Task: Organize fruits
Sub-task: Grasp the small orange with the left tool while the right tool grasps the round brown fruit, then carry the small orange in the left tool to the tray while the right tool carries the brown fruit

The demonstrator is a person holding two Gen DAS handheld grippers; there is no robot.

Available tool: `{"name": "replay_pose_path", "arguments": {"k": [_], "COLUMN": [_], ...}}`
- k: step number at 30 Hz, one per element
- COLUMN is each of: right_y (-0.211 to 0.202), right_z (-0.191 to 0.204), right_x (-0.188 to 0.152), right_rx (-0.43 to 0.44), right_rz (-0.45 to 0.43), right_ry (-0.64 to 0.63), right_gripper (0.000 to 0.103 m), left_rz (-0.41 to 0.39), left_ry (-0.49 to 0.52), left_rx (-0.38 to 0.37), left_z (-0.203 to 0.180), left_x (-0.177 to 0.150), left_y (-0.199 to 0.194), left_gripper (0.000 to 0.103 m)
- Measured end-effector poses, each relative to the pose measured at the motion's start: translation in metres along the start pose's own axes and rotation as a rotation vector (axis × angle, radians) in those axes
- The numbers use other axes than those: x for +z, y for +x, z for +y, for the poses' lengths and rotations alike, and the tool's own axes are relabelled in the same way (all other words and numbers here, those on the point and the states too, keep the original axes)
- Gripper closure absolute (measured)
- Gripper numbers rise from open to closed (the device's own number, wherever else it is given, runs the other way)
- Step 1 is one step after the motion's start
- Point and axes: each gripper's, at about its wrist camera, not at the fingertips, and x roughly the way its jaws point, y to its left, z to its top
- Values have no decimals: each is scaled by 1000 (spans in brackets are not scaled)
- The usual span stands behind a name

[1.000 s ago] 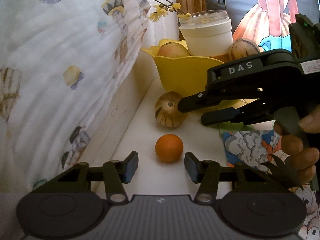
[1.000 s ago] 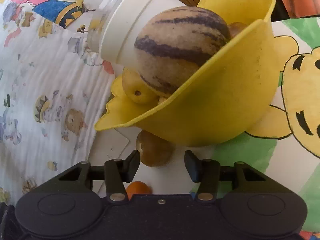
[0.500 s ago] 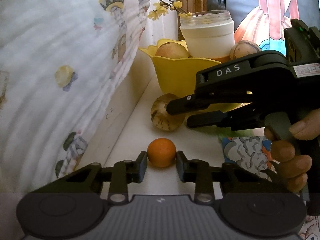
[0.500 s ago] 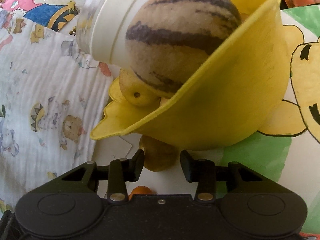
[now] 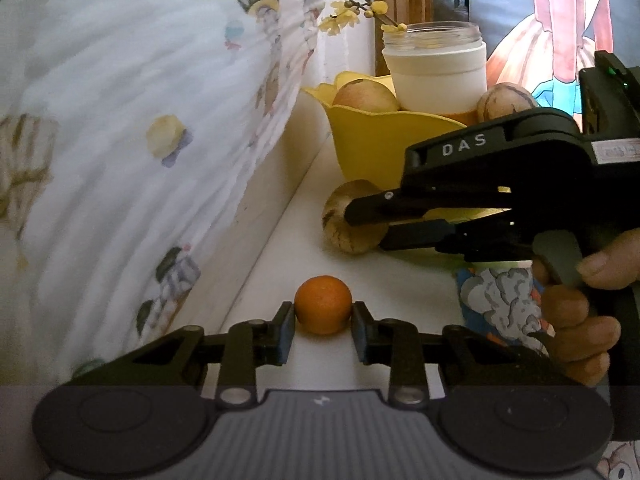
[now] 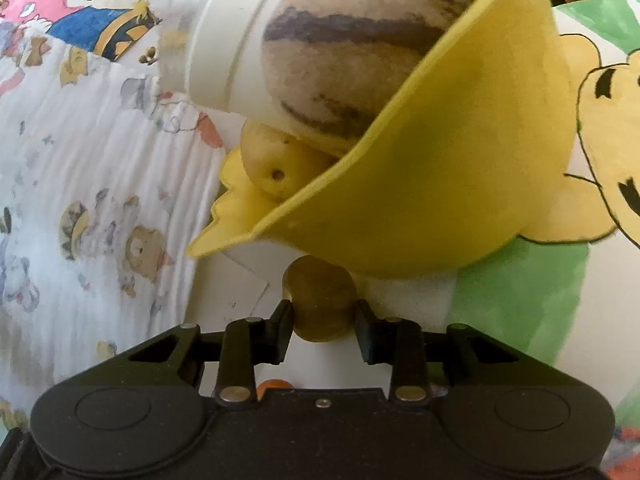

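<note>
A small orange fruit (image 5: 323, 310) sits on the white surface between the fingers of my left gripper (image 5: 323, 328), which is shut on it. A tan striped fruit (image 5: 347, 224) lies in front of the yellow flower-shaped bowl (image 5: 376, 148). My right gripper (image 6: 323, 330) is shut on this striped fruit (image 6: 320, 306), just under the bowl's rim (image 6: 440, 184). The bowl holds a large striped fruit (image 6: 352, 44) and a yellow fruit (image 6: 276, 164). The right gripper's body (image 5: 492, 184) shows in the left wrist view.
A white jar (image 5: 438, 70) stands behind the bowl. A patterned white cloth (image 5: 140, 128) hangs along the left. A cartoon-printed mat (image 6: 560, 200) covers the surface to the right. A twig with yellow flowers (image 5: 352, 12) is at the back.
Both grippers moved forward and closed: the left one onto the orange fruit, the right one onto the tan striped fruit under the bowl.
</note>
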Motion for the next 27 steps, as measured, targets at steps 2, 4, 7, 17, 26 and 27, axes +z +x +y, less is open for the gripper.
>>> {"name": "replay_pose_path", "arguments": {"k": [2, 4, 7, 17, 26, 27], "right_y": [-6, -15, -25, -13, 5, 6], "right_z": [2, 4, 8, 26, 28, 28], "right_x": [-4, -5, -8, -12, -12, -13], "right_rx": [-3, -7, -23, -53, -69, -70], "right_rz": [2, 1, 4, 36, 47, 45], "right_ry": [-13, -26, -43, -124, -142, -143], "right_gripper": [68, 69, 69, 57, 58, 59], "left_rz": [8, 15, 28, 16, 13, 14], "left_ry": [-8, -10, -7, 52, 71, 64], "left_rx": [0, 5, 11, 61, 47, 44], "left_z": [0, 1, 3, 2, 3, 4], "left_x": [0, -1, -4, -7, -5, -6], "left_y": [-3, -7, -13, -15, -9, -9], "left_gripper": [70, 70, 70, 59, 67, 68]}}
